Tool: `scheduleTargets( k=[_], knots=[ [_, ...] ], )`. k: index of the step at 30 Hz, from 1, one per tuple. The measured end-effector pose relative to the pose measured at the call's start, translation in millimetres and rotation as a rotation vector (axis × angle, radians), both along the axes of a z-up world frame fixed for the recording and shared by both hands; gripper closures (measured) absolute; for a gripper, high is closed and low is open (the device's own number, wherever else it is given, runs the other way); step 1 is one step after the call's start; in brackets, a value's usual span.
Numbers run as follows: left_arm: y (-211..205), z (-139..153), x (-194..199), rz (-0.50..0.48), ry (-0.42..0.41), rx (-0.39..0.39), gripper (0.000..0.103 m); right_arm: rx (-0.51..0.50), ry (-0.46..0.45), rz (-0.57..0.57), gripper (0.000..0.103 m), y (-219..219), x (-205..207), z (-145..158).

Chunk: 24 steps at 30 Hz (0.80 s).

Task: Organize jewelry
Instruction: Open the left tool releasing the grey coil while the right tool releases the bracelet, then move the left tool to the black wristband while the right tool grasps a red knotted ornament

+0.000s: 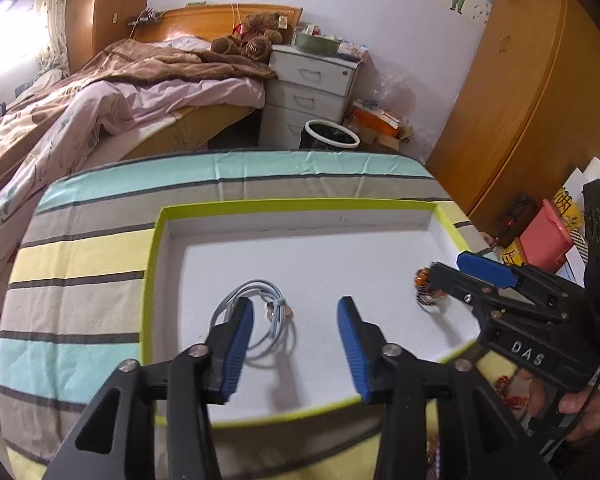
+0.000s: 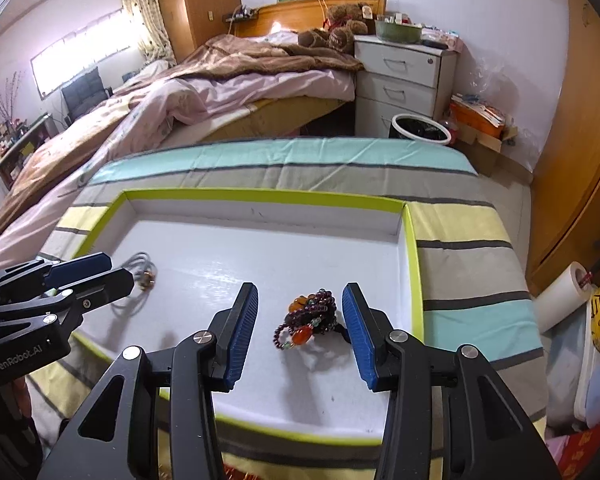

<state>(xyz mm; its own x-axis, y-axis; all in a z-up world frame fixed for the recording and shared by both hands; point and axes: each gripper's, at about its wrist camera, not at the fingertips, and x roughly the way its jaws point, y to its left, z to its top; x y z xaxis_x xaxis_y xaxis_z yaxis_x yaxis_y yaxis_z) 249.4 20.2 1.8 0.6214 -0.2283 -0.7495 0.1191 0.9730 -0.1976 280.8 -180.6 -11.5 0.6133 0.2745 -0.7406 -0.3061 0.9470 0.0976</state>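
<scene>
Striped cloth [image 2: 460,240] covers the worktop under a green-rimmed tray [image 2: 414,264]. Inside lie a grey cord necklace [image 1: 260,320] by the spread left gripper [image 1: 296,344] and a beaded bracelet [image 2: 312,316] between the spread right gripper's [image 2: 300,332] fingers.

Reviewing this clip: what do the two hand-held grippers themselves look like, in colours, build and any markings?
Both match: the left hand-held gripper and the right hand-held gripper have black linkage arms with round silver pivot pins and two fingers faced with ribbed blue pads. Seen from the other camera, the right body reads "DAS" in white, the left "GenRobot.AI". No sleeves are visible.
</scene>
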Motion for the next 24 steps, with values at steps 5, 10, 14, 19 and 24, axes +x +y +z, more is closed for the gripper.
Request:
scheduleTargets(
  k=[5,10,14,19,24],
  knots=[
    [7,14,-32,0.011,-0.037,-0.021,0.053,0.023,-0.031,-0.003,0.058,-15,-26,15],
    [18,21,-70,0.029,-0.062,-0.038,0.053,0.024,-0.053,-0.002,0.058,-29,-55,23],
    [28,21,-95,0.068,-0.069,-0.034,0.053,0.028,-0.064,-0.015,0.057,-46,-81,25],
    [40,15,-122,0.087,-0.061,-0.068,0.053,0.035,-0.043,-0.048,0.057,-66,-101,17],
    [46,7,-144,0.089,-0.049,-0.094,0.053,0.018,-0.010,-0.033,0.057,-76,-118,0]
  ],
)
